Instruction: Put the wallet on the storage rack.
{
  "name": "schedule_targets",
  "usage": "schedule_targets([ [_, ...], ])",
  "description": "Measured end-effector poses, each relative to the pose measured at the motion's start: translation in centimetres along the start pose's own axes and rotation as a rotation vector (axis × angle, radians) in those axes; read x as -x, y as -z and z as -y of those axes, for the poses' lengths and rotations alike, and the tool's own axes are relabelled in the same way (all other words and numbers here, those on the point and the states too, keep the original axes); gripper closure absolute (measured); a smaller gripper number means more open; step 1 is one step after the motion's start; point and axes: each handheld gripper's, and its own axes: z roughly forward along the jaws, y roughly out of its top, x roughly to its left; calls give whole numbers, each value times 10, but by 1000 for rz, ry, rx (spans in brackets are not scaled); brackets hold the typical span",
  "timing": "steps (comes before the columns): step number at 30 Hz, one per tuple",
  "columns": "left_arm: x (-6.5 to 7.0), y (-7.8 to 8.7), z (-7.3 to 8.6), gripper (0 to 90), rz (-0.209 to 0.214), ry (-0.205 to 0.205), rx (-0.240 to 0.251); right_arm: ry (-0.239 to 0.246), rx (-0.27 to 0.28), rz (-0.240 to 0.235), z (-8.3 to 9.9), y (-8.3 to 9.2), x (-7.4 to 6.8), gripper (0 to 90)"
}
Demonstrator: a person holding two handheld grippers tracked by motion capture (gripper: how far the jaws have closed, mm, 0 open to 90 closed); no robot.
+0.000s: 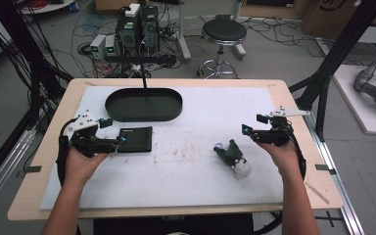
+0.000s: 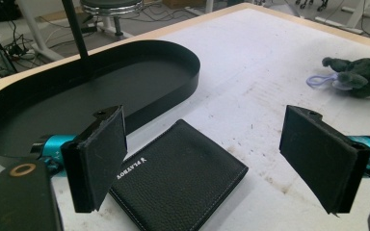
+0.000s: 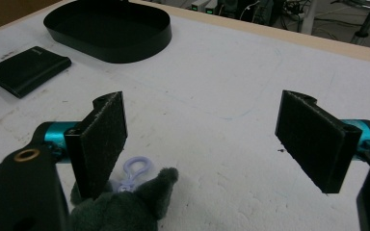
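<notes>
Approach step: left gripper (image 2: pixel 204 159), jaws wide, hovers at the near-left wallet (image 2: pixel 178 175); right gripper (image 3: pixel 200 144), jaws wide, nears the plush toy (image 3: pixel 120 207). Next: descend, close.

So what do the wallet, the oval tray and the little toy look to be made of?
The wallet looks like black leather or an imitation: pebbled grain, pale stitching along the edge, a small printed logo. The oval tray has thin, smooth, matte black walls, so painted metal or plastic; I cannot tell which. The toy is dark grey-green plush with a fuzzy nap, and carries a pale lilac clip that looks plastic.
</notes>
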Motion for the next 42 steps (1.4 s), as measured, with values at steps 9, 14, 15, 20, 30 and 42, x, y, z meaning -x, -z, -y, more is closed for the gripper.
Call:
schedule_targets([
  [9,-6,6,2,168,-13,10,3,-23,-7,-44,1,-6,-1,191],
  [14,-5,10,2,168,-1,-2,13,-13,-12,-81,-4,-9,-18,191],
  [15,-6,10,2,168,-1,-3,14,-4,-10,-88,-5,-11,-22,191],
  [20,-10,16,5,168,-8,-2,6,20,-19,-128,-16,-21,-40,191],
  [30,-9,28,12,167,-37,6,6,43,-38,-192,-43,-51,-69,191],
  [42,-4,53,27,167,-86,11,1,83,-122,-283,-61,-105,-114,191],
])
